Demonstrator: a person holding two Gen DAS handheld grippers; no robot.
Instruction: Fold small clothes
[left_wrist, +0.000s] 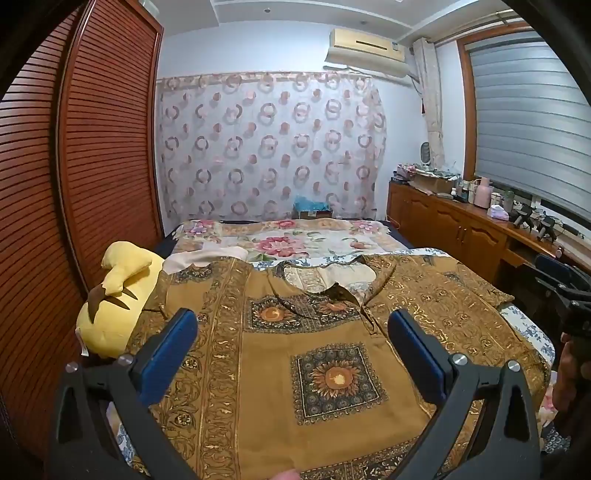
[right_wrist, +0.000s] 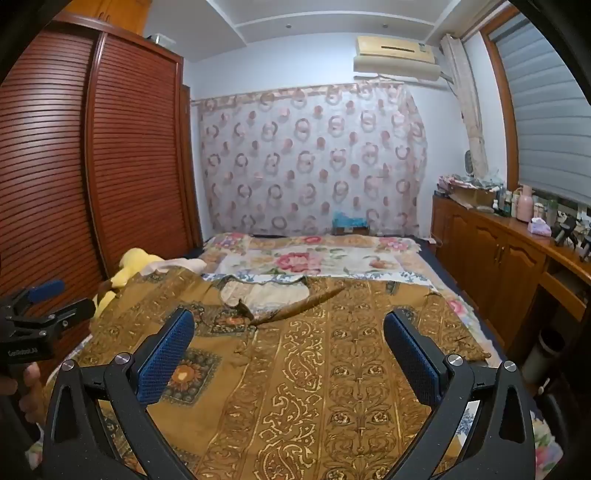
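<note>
Both grippers, left (left_wrist: 291, 354) and right (right_wrist: 288, 354), wide open, empty, above flat shirt (left_wrist: 295, 350), collar pointing away.

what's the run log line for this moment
phase: pre-grasp | left gripper: open, above shirt | right gripper: open, above shirt | mustard-brown patterned shirt: spread flat on bed, unfolded

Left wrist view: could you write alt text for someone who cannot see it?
A mustard-gold patterned shirt with sunflower squares lies spread flat on a floral-covered bed, seen between the two open blue-padded fingers of the left gripper. A yellow plush toy lies at the shirt's left, beside a slatted wooden wardrobe.
</note>
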